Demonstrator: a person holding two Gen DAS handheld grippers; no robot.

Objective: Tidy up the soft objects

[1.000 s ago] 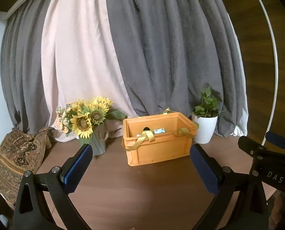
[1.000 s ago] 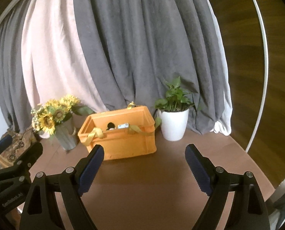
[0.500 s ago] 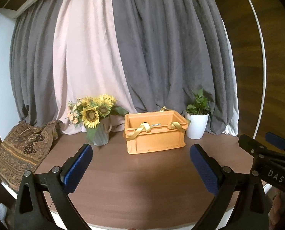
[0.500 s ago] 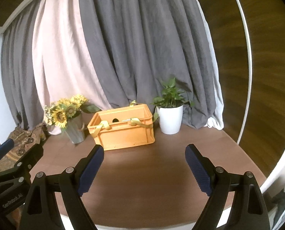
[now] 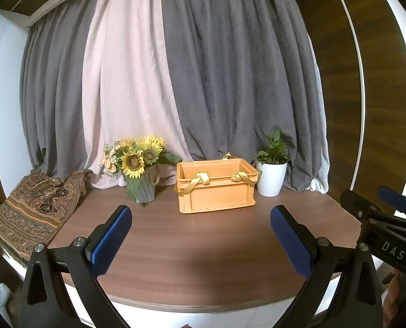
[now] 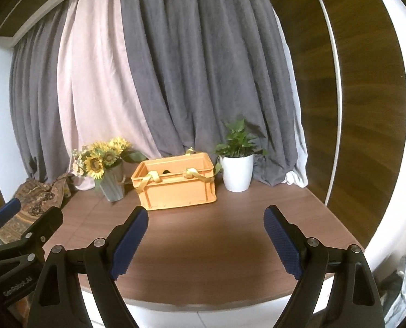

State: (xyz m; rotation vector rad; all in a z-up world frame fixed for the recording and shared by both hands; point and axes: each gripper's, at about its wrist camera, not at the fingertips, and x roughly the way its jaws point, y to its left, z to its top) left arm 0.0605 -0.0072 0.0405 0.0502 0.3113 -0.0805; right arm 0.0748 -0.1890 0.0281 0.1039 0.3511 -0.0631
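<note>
An orange plastic crate (image 5: pixel 216 194) with yellow ribbon straps (image 5: pixel 199 181) draped over its rim stands at the back middle of the brown table (image 5: pixel 203 248); it also shows in the right wrist view (image 6: pixel 177 188). My left gripper (image 5: pixel 201 242) is open and empty, held above the table's front edge. My right gripper (image 6: pixel 205 240) is open and empty, also at the front edge. A patterned brown cloth (image 5: pixel 36 207) lies over the table's left end, and shows in the right wrist view (image 6: pixel 35 199). The crate's inside is mostly hidden.
A sunflower vase (image 5: pixel 141 172) stands left of the crate and a white potted plant (image 5: pixel 271 175) right of it. Grey and pink curtains (image 5: pixel 175 82) hang behind. The right gripper's body (image 5: pixel 388 235) shows at the left view's right edge.
Both grippers have pulled back from the crate and risen; the crate looks smaller and farther, and the table's front edge has come into view. Both stay open.
</note>
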